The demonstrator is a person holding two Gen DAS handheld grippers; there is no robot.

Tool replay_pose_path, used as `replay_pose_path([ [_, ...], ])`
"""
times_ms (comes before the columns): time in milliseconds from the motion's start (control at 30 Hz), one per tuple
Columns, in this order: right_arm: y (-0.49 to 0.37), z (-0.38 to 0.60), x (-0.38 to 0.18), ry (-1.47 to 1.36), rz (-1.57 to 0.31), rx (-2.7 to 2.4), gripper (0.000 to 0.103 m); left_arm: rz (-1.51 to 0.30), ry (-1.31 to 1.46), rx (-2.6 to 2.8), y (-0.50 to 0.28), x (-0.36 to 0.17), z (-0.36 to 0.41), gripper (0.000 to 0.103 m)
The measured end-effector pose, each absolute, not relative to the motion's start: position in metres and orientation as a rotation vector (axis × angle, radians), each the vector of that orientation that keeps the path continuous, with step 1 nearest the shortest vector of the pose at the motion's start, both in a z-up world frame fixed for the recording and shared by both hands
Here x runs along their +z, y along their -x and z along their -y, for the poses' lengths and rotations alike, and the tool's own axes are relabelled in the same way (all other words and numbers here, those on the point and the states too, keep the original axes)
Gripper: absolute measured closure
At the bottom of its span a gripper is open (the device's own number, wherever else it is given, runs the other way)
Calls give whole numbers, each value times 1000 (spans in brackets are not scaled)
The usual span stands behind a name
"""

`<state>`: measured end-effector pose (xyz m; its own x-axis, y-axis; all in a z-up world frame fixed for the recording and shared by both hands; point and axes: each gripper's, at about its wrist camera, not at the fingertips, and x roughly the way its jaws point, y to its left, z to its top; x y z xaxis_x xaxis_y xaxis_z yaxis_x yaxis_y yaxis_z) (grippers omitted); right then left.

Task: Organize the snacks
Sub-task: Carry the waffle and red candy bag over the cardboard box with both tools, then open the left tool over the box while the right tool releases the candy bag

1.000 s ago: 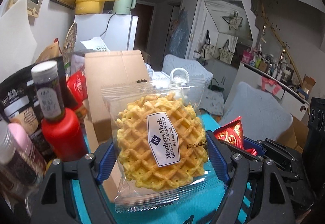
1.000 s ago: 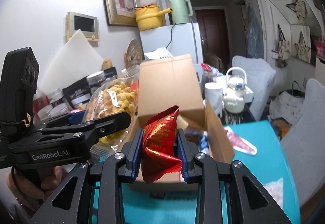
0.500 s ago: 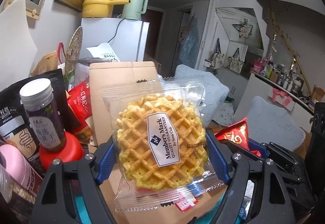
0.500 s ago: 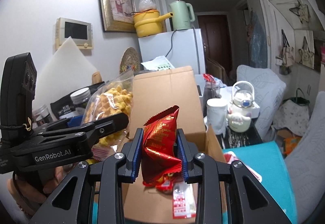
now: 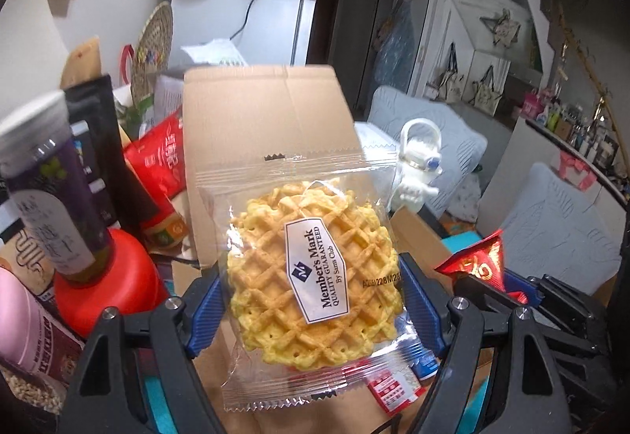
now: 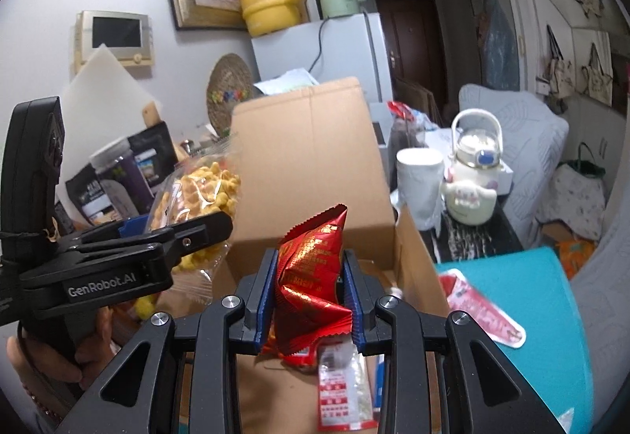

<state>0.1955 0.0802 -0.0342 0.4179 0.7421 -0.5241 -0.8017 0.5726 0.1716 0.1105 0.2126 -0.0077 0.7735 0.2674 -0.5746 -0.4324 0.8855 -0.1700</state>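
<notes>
Left gripper point(image 5: 311, 300) clamps a wrapped waffle point(image 5: 315, 280) across its width, fingers wide; right gripper point(image 6: 309, 300), fingers nearly closed, pinches a red snack packet point(image 6: 311, 276); both hang over the open cardboard box point(image 6: 307, 166) on the teal tabletop point(image 6: 523, 296); best lowered inside the box walls before letting go, clear of the packets already there

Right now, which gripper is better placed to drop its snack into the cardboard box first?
Probably the right gripper: its red packet hangs over the cardboard box opening. The left gripper holds its waffle pack nearer the flap.
</notes>
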Motion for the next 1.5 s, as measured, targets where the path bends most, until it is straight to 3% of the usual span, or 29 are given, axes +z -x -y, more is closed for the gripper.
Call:
replay_pose_path([
  [1133,-235,-98,-101,181,-860,839,71,-948,310,412,-162,-88,-232,23],
  [1267,-236,-97,-101,177,-873,829,70,-956,308,420,-165,-88,-230,20],
  [1367,-233,-97,-99,187,-865,823,62,-941,302,427,-163,-83,-229,19],
  [1500,-228,-97,-93,208,-842,816,62,-922,286,435,-160,-75,-227,19],
])
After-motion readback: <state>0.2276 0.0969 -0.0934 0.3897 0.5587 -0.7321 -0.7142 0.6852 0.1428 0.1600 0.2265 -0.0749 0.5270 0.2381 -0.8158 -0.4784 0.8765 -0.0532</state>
